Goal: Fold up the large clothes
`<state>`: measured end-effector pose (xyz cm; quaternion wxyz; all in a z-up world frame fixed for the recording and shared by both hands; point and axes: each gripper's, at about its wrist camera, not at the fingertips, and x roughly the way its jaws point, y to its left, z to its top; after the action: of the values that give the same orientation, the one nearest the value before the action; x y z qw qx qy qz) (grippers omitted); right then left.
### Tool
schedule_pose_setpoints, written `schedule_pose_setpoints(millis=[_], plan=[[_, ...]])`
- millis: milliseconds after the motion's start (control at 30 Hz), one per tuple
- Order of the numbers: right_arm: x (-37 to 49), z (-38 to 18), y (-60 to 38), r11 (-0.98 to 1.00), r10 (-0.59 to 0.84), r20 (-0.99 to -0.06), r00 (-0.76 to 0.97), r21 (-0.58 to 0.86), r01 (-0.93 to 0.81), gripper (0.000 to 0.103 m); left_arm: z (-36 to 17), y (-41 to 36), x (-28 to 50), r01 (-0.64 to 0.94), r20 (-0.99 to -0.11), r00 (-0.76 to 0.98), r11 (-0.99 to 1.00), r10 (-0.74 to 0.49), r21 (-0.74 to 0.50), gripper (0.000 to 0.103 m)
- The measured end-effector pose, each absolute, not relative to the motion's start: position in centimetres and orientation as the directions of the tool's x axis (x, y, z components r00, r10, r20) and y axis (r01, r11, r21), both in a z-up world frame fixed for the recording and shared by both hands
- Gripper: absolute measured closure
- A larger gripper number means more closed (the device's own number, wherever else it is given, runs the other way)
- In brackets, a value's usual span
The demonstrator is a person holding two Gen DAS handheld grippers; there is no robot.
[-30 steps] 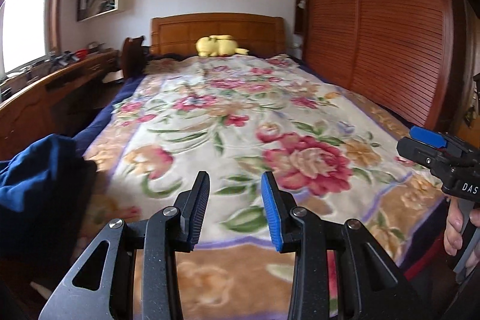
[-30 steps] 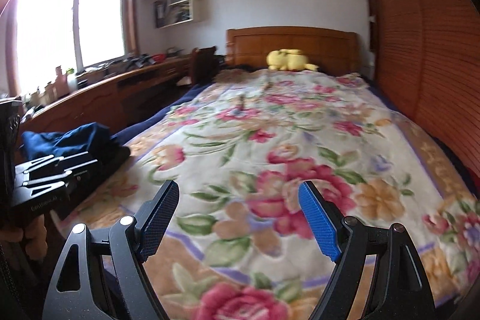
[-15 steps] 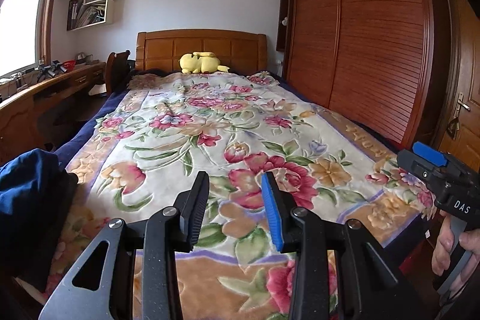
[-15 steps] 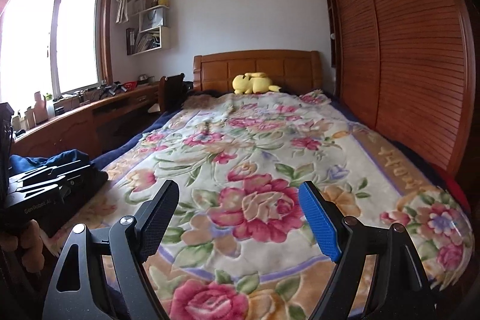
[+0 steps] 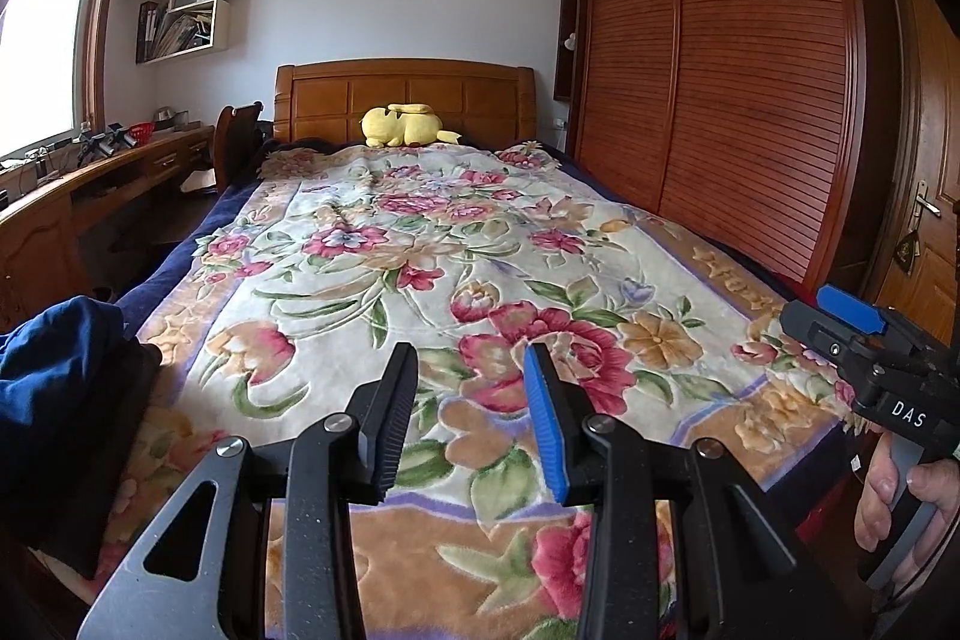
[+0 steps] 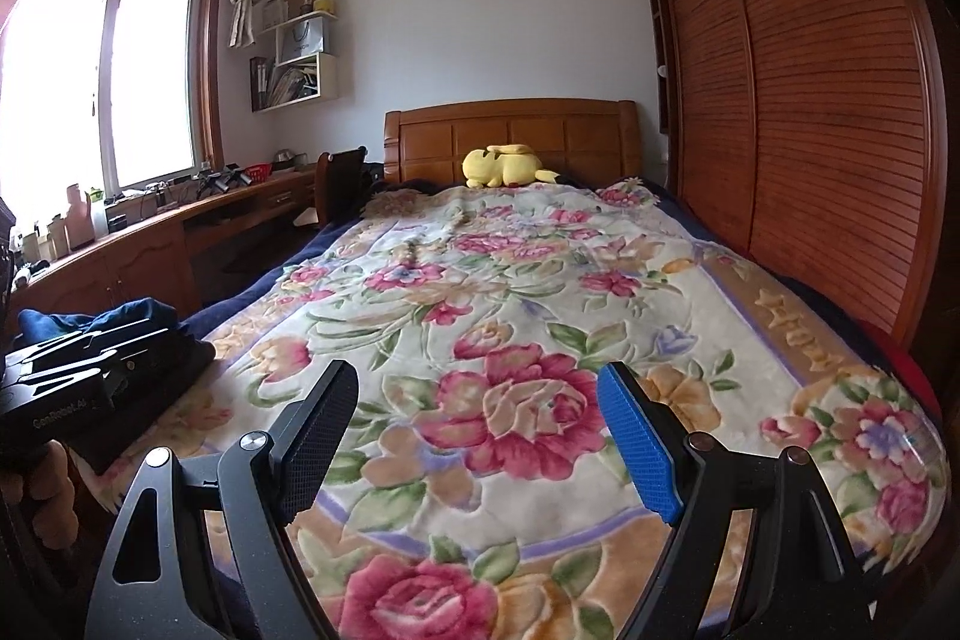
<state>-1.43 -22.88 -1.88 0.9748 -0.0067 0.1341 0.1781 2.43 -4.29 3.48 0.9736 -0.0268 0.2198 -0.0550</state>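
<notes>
A crumpled dark blue garment [image 5: 54, 358] lies on a black pile at the near left corner of the bed; the right wrist view shows the garment [image 6: 114, 319] beyond the left tool's body. A floral blanket [image 5: 420, 250] lies flat over the bed. My left gripper [image 5: 469, 358] hovers above the blanket's near end, jaws narrowly apart and empty. My right gripper [image 6: 477, 376] is over the same end, wide open and empty. Its body [image 5: 864, 340] shows at the right edge of the left wrist view, held by a hand [image 5: 894, 496].
A yellow plush toy [image 5: 402, 124] rests against the wooden headboard [image 5: 408, 94]. A slatted wardrobe [image 5: 720, 100] runs along the bed's right side. On the left, a long desk [image 6: 150, 232] and a chair [image 6: 339, 178] stand below the window. A door [image 5: 927, 232] is at far right.
Both views have drawn back and tipped upward, so more of the wall and wardrobe shows and the bed looks lower and farther. Neither gripper's jaws have changed.
</notes>
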Motion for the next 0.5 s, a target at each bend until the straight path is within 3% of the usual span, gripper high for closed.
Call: schedule_pose_setpoints(millis=[500], plan=[[-1.43,-1.83,-23.17,0.936,0.347,-0.264,0.9,0.033,-0.351,0.02,3.17,-4.4,2.09,0.087,-0.424,0.899,0.994,-0.109,-0.07,0.065]])
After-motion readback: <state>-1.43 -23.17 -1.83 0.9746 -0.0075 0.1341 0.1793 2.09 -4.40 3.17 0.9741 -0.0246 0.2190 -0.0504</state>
